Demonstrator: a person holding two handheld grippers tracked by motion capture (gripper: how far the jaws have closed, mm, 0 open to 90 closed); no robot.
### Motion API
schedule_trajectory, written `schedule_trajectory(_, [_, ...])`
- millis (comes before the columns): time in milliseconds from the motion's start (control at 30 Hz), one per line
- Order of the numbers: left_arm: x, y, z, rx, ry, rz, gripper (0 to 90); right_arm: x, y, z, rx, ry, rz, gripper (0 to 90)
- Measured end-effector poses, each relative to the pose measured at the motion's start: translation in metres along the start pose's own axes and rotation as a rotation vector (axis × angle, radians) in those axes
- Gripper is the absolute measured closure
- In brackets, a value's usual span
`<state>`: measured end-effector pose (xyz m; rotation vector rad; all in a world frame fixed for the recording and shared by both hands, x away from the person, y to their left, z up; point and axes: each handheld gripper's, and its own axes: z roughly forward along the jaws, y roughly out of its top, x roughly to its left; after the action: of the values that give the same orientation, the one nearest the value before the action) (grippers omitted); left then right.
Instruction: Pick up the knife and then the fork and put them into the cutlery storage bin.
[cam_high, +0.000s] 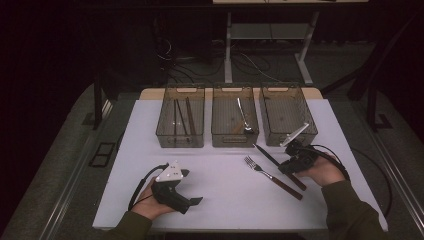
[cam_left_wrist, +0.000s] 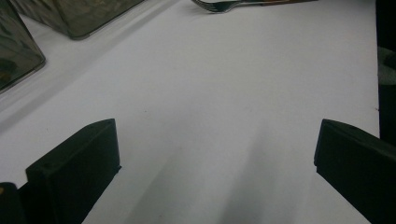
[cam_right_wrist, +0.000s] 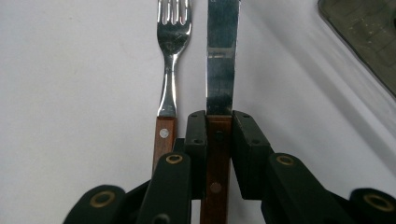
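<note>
A knife with a wooden handle and steel blade (cam_right_wrist: 219, 70) lies along my right gripper (cam_right_wrist: 219, 126), whose pads press on the handle just behind the blade. In the high view the knife (cam_high: 267, 154) points up and left from the right gripper (cam_high: 291, 164), at the table's right. A matching fork (cam_right_wrist: 173, 56) lies on the white table just left of the knife and parallel to it, and shows in the high view too (cam_high: 265, 172). My left gripper (cam_high: 191, 187) rests at the front left, jaws wide apart over bare table (cam_left_wrist: 215, 158), with nothing between them.
Three clear bins stand in a row at the table's far side: the left one (cam_high: 166, 132) holds chopsticks, the middle one (cam_high: 234, 139) a spoon, and the right one (cam_high: 287, 92) stands close to my right gripper. The fork's tines (cam_left_wrist: 219, 4) show far ahead in the left gripper view.
</note>
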<state>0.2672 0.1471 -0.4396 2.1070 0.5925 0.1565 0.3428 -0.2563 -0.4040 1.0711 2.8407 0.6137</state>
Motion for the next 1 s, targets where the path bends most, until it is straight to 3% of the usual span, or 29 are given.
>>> schedule_trajectory(167, [0.001,0.000,-0.002,0.015,-0.003,0.020,0.0,-0.004,-0.005,-0.002,-0.050,-0.002,0.003,77.0])
schedule_trajectory(433, [0.000,0.000,-0.002,0.007,-0.004,0.014,0.0,-0.013,-0.015,-0.012,-0.148,0.024,0.048,77.0])
schedule_trajectory(1000, [0.004,0.000,-0.004,-0.013,0.005,-0.002,0.0,-0.020,-0.024,-0.033,-0.345,0.059,0.085,77.0])
